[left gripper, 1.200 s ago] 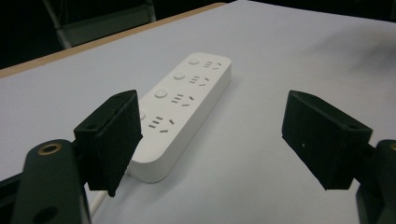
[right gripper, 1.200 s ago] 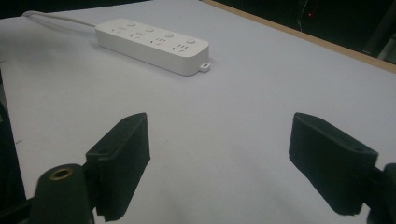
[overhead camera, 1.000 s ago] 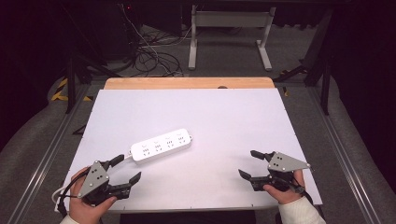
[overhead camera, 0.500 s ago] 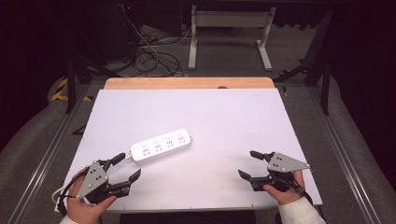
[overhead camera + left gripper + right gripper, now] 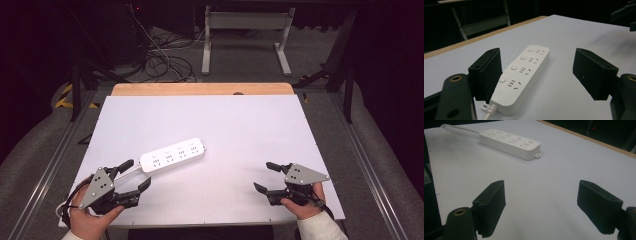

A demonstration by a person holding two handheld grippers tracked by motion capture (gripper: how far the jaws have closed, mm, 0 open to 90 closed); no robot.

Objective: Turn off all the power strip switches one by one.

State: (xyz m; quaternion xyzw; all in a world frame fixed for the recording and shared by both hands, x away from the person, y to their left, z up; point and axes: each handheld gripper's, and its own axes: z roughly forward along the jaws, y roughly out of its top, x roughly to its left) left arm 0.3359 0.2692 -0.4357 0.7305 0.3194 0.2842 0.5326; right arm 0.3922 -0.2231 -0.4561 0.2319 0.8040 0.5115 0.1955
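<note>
A white power strip lies flat on the white desk, left of the middle and toward the near edge, set at a slant with its far end pointing up and to the right. It has four socket groups on top, each with a round button beside it, and a small mounting tab at its far end. Its white cord leaves the near end and runs toward the left hand-held gripper.

That left hand-held gripper is released, jaws spread wide, its upper jaw just beside the strip's near end; in the left gripper view the strip sits between the jaws, close to the left one.

The right hand-held gripper rests near the desk's front right corner, well apart from the strip, also released with jaws wide over bare desk. A wooden strip borders the desk's far edge.
</note>
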